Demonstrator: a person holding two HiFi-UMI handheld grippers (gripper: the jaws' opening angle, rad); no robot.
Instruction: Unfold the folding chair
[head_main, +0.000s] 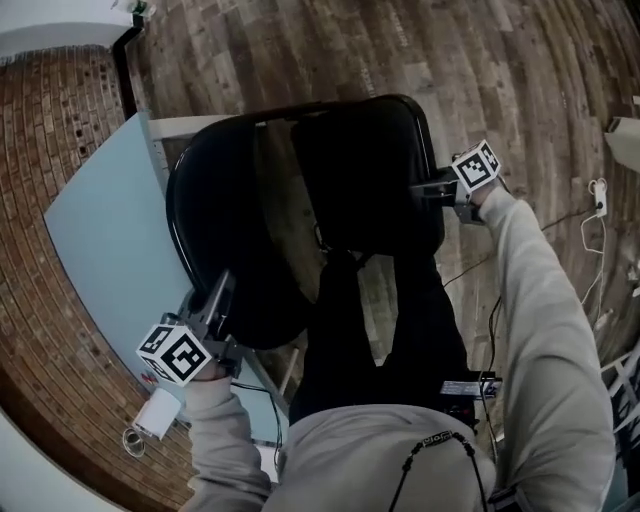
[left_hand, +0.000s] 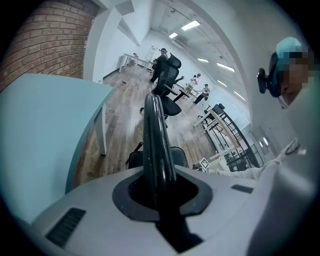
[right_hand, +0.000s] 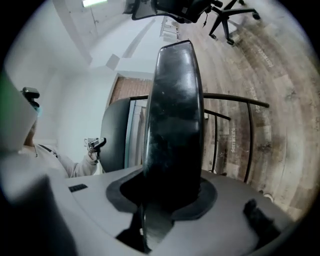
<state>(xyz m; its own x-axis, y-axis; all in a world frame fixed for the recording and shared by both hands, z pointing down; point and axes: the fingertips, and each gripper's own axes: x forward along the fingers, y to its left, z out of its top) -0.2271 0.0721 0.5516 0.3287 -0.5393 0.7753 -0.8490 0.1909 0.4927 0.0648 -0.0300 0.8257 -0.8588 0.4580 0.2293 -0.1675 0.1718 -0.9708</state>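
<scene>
Below me, over the wooden floor (head_main: 520, 80), the folding chair (head_main: 350, 200) is partly open between my tools. My left gripper (head_main: 212, 305) clamps the backrest rim (left_hand: 154, 145); my right gripper (head_main: 432, 188) is closed on the seat edge (right_hand: 175, 115). I'd hold the back steady and swing the seat down smoothly, without slackening either grip.

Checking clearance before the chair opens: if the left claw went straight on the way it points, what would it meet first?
The folding chair's black rim, clamped in the left claw, blocks that line at once. Past it there is probably only wooden floor; depth there is unclear.
</scene>
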